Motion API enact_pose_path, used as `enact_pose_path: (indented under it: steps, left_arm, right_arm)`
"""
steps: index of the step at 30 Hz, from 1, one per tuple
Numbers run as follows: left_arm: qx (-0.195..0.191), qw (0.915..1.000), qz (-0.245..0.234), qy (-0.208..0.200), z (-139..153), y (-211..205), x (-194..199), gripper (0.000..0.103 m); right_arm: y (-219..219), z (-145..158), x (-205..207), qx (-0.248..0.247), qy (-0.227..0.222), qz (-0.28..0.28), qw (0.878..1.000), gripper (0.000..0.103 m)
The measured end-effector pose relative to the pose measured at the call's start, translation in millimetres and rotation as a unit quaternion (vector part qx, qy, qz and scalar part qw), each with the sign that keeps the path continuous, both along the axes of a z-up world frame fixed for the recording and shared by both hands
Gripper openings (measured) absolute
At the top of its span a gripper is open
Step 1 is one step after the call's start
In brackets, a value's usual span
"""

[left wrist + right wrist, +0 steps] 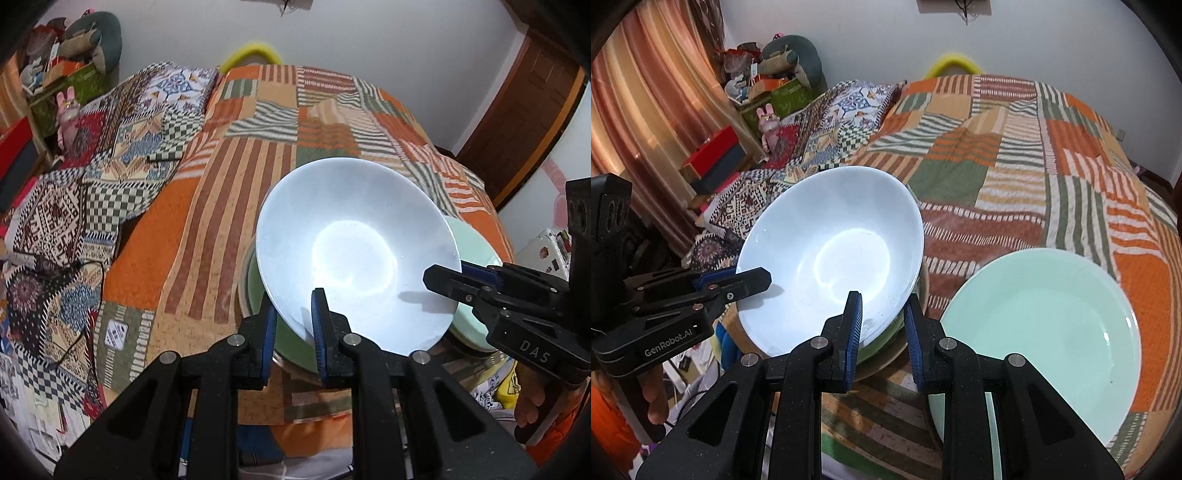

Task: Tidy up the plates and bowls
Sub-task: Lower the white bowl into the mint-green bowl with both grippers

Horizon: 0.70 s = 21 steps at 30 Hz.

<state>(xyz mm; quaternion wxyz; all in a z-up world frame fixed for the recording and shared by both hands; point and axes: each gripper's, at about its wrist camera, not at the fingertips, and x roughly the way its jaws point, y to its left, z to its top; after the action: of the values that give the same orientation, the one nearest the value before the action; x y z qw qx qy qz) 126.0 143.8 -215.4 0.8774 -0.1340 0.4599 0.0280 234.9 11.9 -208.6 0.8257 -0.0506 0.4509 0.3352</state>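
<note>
Left gripper: its two blue-padded fingers straddle the near rim of the white bowl, one pad inside the wall and one outside. A gap shows between the pads and the rim in the left wrist view, so the hold reads as loose or not yet closed; whether the pads actually bear on the rim cannot be told. Right gripper: its fingers stand apart in the same manner over the opposite edge of the same bowl, and from the left wrist view the black tip of one finger lies over the inner wall with the blue pad behind the rim. Judgement: the two-sided hold is there to keep a wide, shallow, slippery bowl level and centred while it is seated. The white bowl sits tilted, nested in a green bowl, which in turn appears to rest on a tan plate; only slivers of the lower pieces show. Judgement: the stack goes widest piece at the bottom for stability. Just beside the stack, to the right, a pale green plate lies flat and separate on the bed, which carries a striped patchwork cover. Judgement: the soft bedding gives uneven support, so the tilted bowl may rock when released.
</note>
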Motion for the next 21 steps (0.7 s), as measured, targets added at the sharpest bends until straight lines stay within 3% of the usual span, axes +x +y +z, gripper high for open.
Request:
enact_pose_path:
  steps: [17, 21]
  left_arm:
    - [-0.018, 0.9994, 0.012, 0.028, -18.5, 9.1, 1.4, 0.023]
    - [0.014, 0.9995, -0.005, 0.028, -16.8, -1.0, 2.4, 0.025]
  right_arm:
    - [9.9, -5.2, -3.7, -0.031, -0.020, 0.011, 0.999, 0.025]
    - [9.7, -1.0, -4.9, -0.023, -0.027, 0.022, 0.999, 0.026]
